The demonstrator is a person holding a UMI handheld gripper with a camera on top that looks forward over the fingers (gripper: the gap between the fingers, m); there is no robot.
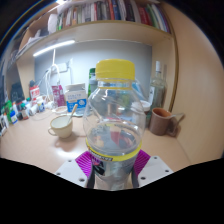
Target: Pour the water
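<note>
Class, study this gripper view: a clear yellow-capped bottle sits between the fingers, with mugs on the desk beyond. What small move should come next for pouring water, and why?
Probably carry the bottle toward the white cup just beyond it. The gripper appears shut on the upright bottle, whose yellow cap looks still on, so tilting now would pour nothing; the cap likely needs removing first.

Desk nook under a bookshelf.
A lit wooden desk (40, 140) meets a pale wall (110, 52); books (105, 12) line the shelf above.
</note>
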